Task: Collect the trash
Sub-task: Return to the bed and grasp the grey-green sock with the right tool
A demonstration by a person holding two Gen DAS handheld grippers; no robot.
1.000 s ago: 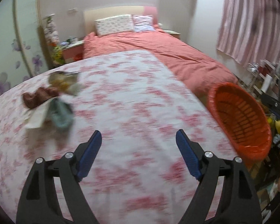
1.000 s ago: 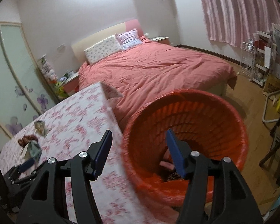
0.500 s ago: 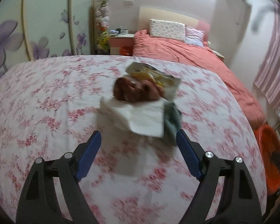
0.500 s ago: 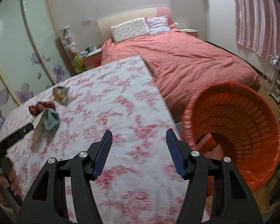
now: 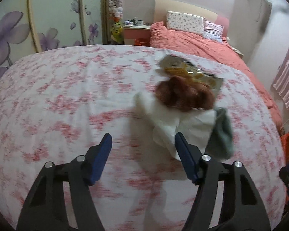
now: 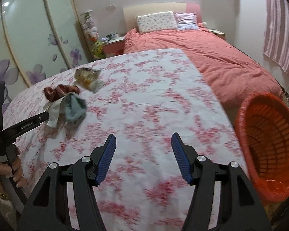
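- A small heap of trash is seen on the tabletop, which is covered by a white cloth printed with pink flowers.
- The heap is made up of a crumpled white paper sheet, a reddish-brown crinkled lump, a yellow-and-white printed snack wrapper and a grey-green cloth-like wad; all four are pressed together, and edges are blurred.
- In the left wrist view, the left claw is held low over the cloth with its blue-padded jaws closing; nothing is gripped between them, and the white paper lies just past the jaw at 3 o'clock.
- From the right wrist view, the heap sits at 10 o'clock, with the left claw's black tip reaching its white paper and a hand on the handle at 8 o'clock.
- The right claw is held partly spread over bare cloth, empty.
- A round orange slatted plastic basket stands off the tabletop's edge at 3 o'clock, well apart from the heap.
- A bed with a coral-pink quilt is seen at 1 o'clock.
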